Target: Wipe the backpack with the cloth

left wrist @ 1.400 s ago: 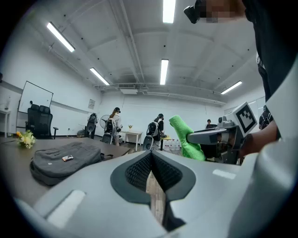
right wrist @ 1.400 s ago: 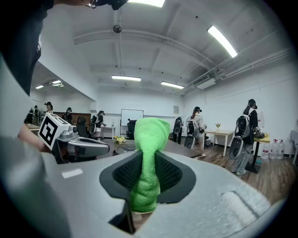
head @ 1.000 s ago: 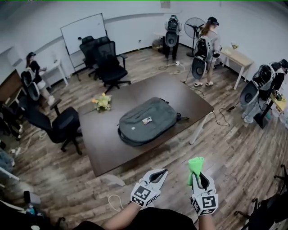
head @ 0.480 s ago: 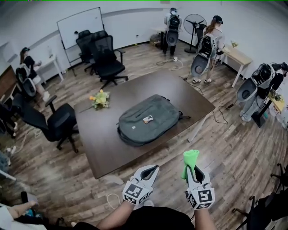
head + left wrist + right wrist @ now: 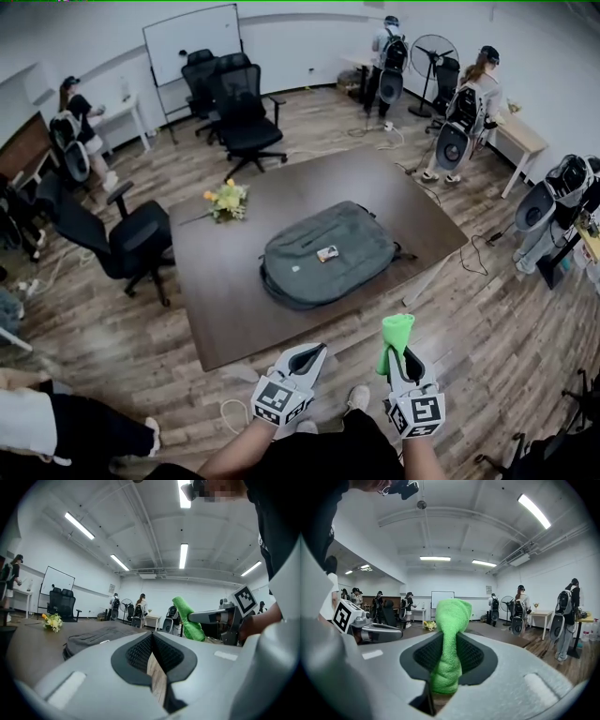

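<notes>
A grey backpack [image 5: 328, 255] lies flat on the dark brown table [image 5: 216, 300], with a small tag on top. Both grippers hover over the floor just short of the table's near edge. My right gripper [image 5: 401, 354] is shut on a green cloth [image 5: 396, 337] that sticks up from its jaws. My left gripper [image 5: 307, 354] is shut and holds nothing. The left gripper view has the backpack [image 5: 96, 637] low at the left and the cloth [image 5: 188, 623] at the right. In the right gripper view the cloth [image 5: 450, 641] fills the middle between the jaws.
Yellow flowers [image 5: 226, 199] lie on the table's far left. Black office chairs [image 5: 131, 246] stand left of and behind the table. Several people with backpacks stand at the back right near a small desk [image 5: 523, 141]. Another person's leg [image 5: 66, 427] is at the lower left. A cable [image 5: 234, 412] lies on the floor.
The view has swung, so the table and backpack sit further right in the frame. Both grippers rose slightly and then held. A person's leg has come into view at the lower left.
</notes>
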Available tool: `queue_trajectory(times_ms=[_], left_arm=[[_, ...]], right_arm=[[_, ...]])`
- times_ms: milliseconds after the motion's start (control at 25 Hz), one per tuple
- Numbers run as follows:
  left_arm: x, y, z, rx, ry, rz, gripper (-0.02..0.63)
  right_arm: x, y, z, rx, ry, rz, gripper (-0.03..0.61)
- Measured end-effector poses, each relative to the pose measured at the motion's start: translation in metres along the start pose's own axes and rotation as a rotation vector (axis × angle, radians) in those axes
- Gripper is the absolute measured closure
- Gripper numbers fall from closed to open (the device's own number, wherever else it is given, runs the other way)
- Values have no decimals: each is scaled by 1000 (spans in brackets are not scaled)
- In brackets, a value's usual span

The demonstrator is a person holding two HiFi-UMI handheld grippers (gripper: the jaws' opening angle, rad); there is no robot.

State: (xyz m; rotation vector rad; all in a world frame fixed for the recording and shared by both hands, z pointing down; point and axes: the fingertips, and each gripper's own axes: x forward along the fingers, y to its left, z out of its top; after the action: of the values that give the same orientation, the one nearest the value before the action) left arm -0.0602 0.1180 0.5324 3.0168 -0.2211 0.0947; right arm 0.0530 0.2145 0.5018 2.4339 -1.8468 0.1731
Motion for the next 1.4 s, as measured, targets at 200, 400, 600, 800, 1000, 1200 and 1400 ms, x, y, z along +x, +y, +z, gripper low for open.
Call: queue_trajectory(times_ms=[200, 400, 600, 800, 1000, 1200, 1400], left_arm=[[13, 30, -2, -4, 17, 82, 595], [40, 59, 7, -3, 21, 177, 595], [73, 89, 15, -5, 30, 266, 595], [99, 112, 16, -11, 52, 342, 595], [112, 127, 17, -22, 77, 427, 595], [104, 143, 18, -27, 82, 519, 595], [77, 168, 20, -60, 79, 609, 595]], right_arm=[[49, -11, 7, 2, -10, 77, 489], [106, -26, 18, 1, -6, 185, 489], [159, -40, 22, -4, 14, 288, 489], [200, -51, 16, -3, 55, 384, 489], [232, -60, 7, 5, 93, 473, 489], [259, -46, 8, -11, 106, 575, 489], [282, -18, 11, -24, 122, 642, 489]])
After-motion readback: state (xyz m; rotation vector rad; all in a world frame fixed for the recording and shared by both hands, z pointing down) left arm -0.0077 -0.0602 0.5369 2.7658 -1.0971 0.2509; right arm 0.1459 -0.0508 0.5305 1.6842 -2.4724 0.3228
